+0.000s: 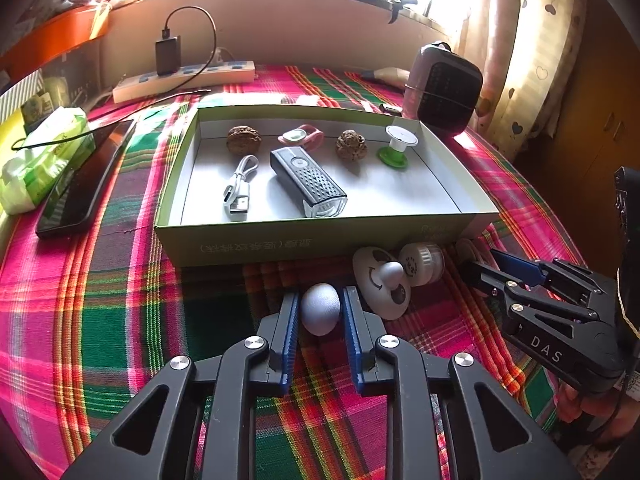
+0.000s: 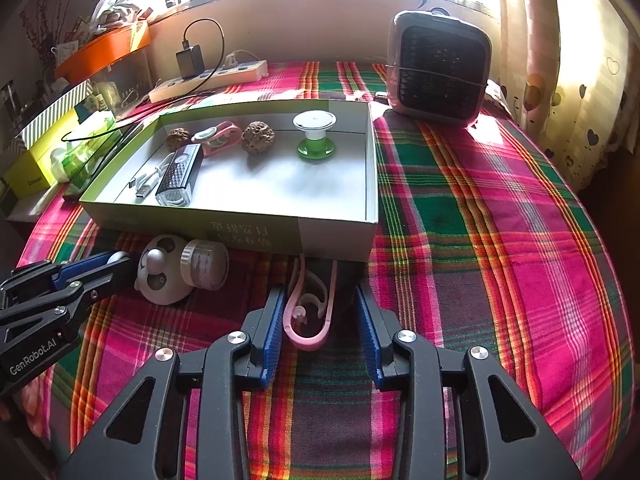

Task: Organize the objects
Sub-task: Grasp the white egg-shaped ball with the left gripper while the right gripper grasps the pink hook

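Note:
A shallow green box (image 1: 320, 240) (image 2: 332, 240) on the plaid cloth holds two walnuts (image 1: 244, 140), a pink clip light, a black bike light (image 1: 308, 186), a white USB cable (image 1: 238, 188) and a green-and-white spool (image 1: 396, 144). My left gripper (image 1: 320, 312) has its blue pads on both sides of a small white egg-shaped object (image 1: 320, 308), just before the box. My right gripper (image 2: 318, 320) is open around a pink strap (image 2: 308, 312) lying on the cloth; it also shows in the left wrist view (image 1: 504, 270). A panda-face disc (image 1: 380, 284) (image 2: 164, 276) and a small clear jar (image 1: 420, 264) (image 2: 204, 264) lie between the grippers.
A dark phone (image 1: 84, 184) and a tissue pack (image 1: 44, 160) lie left of the box. A power strip with charger (image 1: 184, 76) sits at the back. A small heater (image 2: 438, 68) stands at the back right. The cloth to the right is bare (image 2: 500, 240).

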`<state>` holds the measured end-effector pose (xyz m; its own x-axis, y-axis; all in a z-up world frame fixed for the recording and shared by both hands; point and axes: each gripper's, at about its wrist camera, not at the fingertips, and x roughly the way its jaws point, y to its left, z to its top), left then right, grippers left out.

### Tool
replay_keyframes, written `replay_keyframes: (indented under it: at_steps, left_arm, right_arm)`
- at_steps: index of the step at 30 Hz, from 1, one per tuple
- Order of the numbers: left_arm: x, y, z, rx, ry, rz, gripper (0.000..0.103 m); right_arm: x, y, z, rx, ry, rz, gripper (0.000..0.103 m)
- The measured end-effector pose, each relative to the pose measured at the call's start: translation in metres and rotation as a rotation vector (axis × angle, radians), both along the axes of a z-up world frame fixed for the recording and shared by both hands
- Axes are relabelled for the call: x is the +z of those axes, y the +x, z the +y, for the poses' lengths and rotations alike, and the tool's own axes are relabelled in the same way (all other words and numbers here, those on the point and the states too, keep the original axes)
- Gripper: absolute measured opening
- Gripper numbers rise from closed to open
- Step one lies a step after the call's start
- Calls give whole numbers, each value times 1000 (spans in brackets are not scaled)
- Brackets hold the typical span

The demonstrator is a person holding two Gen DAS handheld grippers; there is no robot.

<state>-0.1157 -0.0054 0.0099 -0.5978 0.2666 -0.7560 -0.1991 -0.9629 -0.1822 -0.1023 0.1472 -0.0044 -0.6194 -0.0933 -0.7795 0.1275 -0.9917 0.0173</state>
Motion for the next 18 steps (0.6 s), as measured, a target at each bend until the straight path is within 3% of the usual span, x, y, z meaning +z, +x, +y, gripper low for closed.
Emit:
replay_keyframes:
  at_steps: [9, 18]
  left_arm:
    - [0, 0, 0, 0, 0, 1, 20]
    - [0, 1, 1, 0, -1, 1, 20]
  right_arm:
    - [0, 0, 1, 1, -4, 1, 25]
    - [0, 0, 1, 1, -4, 1, 25]
